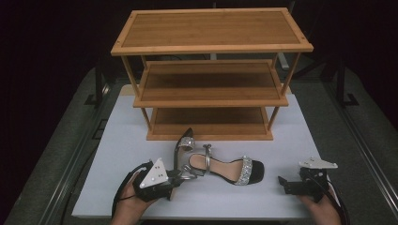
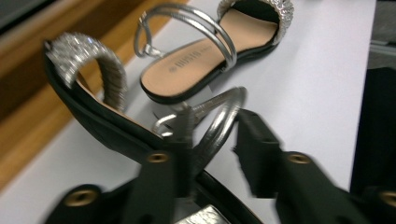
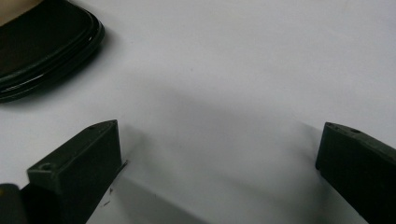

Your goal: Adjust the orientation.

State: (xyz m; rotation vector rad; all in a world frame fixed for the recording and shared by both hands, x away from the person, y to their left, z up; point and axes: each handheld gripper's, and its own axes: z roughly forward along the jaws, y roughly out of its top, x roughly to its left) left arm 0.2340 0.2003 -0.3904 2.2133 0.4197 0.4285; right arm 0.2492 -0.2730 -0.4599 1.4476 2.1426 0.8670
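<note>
Tilted sandal point(image 1: 184, 149) is propped up toe-high near the front middle of the white table point(image 1: 281, 140), its heel end down at my left gripper point(image 1: 176, 179). In the left gripper view my jaws are parted with that sandal's silver ankle strap point(image 2: 219, 122) between them; one jaw sits against the strap and heel, the other stands a little off it, so it looks like a loose hold, not a firm pinch. My left hand point(image 1: 129, 204) comes in at the front edge, wrist low, gripper pointing right and a bit forward.

Flat sandal point(image 1: 227, 168) lies on its sole just right of the tilted one, toe pointing to the right edge, rhinestone band point(image 1: 245, 170) across the toe, heel end touching or nearly touching the tilted one's straps.

My right gripper point(image 1: 287, 184) rests low at the front right corner, jaws spread wide with bare table between them, pointing left toward the flat sandal's toe point(image 3: 44, 44), near but apart from it. Right hand point(image 1: 324, 208) at the front edge.

Wooden three-tier shelf point(image 1: 211, 75) stands at the back of the table, its bottom tier just behind the tilted sandal's toe. Open table left of my left hand and between the flat sandal and the right gripper
</note>
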